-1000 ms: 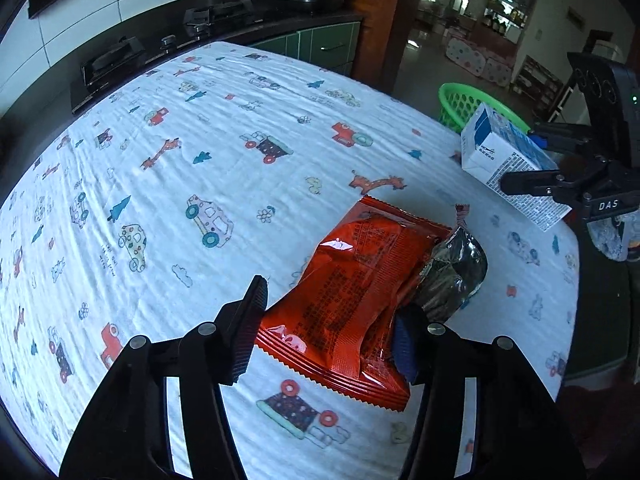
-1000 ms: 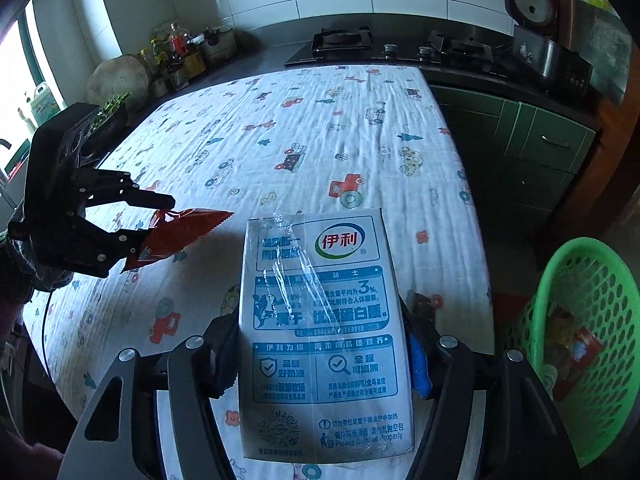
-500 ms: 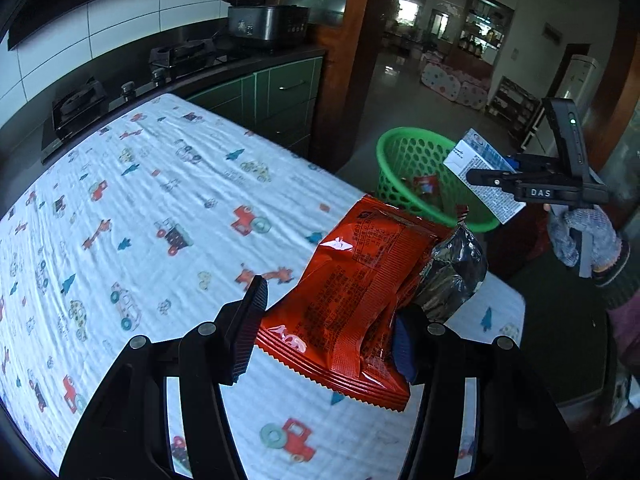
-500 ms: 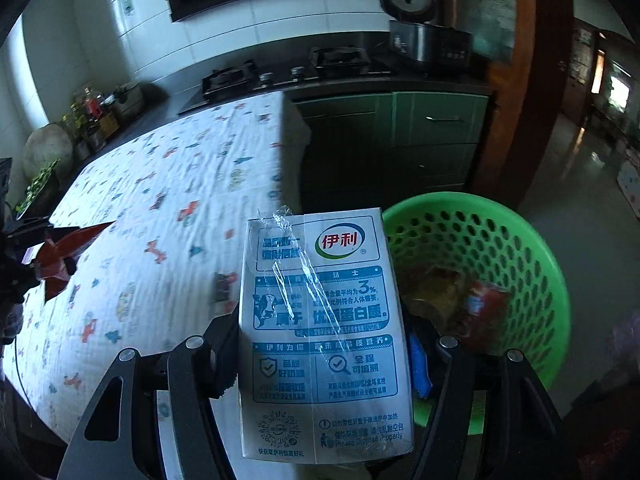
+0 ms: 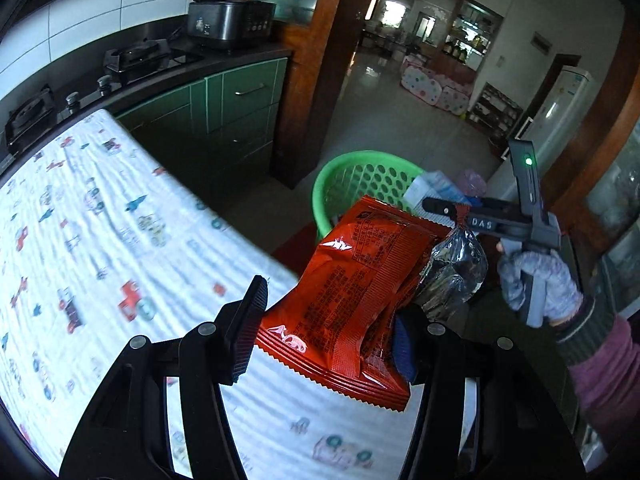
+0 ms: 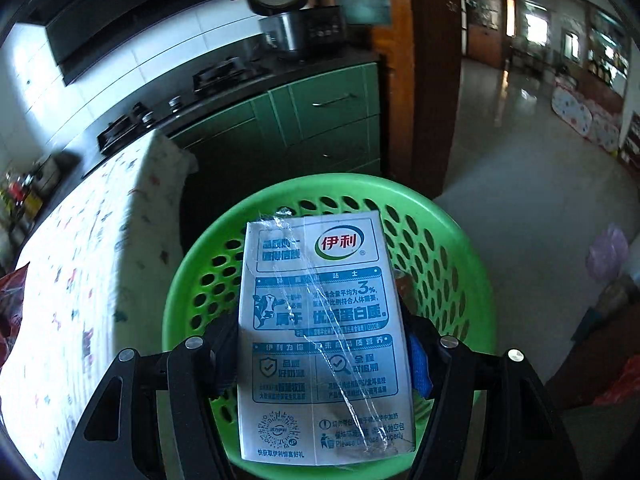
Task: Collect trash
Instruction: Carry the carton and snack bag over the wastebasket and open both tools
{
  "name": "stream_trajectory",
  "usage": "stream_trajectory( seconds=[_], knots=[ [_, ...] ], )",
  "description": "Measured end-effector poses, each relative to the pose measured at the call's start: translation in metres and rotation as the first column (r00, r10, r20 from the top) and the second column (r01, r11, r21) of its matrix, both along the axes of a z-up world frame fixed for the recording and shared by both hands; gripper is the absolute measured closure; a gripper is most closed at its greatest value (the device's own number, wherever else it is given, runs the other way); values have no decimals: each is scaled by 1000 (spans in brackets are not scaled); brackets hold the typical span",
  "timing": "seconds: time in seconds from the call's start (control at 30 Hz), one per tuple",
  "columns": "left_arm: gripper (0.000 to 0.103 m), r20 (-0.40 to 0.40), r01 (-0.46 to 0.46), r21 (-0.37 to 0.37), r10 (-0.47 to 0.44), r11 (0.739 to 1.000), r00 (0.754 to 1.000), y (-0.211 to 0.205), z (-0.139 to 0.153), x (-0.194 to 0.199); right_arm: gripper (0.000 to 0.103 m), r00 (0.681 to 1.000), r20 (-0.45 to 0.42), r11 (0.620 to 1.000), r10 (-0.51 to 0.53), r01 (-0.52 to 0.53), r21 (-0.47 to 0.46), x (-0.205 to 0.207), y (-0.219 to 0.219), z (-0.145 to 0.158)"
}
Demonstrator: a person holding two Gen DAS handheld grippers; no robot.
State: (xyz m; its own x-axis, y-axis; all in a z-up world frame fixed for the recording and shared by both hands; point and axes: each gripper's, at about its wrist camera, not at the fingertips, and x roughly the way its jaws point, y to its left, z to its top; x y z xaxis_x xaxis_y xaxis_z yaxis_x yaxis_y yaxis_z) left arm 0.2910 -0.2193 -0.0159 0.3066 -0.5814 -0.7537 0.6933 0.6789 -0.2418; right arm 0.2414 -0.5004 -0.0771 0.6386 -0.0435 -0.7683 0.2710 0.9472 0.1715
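The right gripper (image 6: pixel 320 360) has its jaws clamped on a milk carton (image 6: pixel 322 340) over the green basket (image 6: pixel 460 240). The left gripper (image 5: pixel 324 332) grips a red snack wrapper (image 5: pixel 352 300) above the tabletop (image 5: pixel 100 240) edge, the basket at one o'clock.

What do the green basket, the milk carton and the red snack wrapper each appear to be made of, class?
Green basket: moulded plastic, judging by its smooth glossy rim and evenly punched holes.
Milk carton: probably coated paperboard; flat printed faces, crisp folded edges, a clear film strip stuck on.
Red snack wrapper: thin glossy plastic film, seemingly foil-lined; it crinkles, shines, and shows a silvery inside.
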Motion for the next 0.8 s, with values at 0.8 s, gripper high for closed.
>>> stream_trajectory(
  seconds=[0.8],
  knots=[
    [49,-58,6,102,0,995,998,-134,-41,29,24,995,101,999,27,-23,-45,-67,-12,15]
  ],
)
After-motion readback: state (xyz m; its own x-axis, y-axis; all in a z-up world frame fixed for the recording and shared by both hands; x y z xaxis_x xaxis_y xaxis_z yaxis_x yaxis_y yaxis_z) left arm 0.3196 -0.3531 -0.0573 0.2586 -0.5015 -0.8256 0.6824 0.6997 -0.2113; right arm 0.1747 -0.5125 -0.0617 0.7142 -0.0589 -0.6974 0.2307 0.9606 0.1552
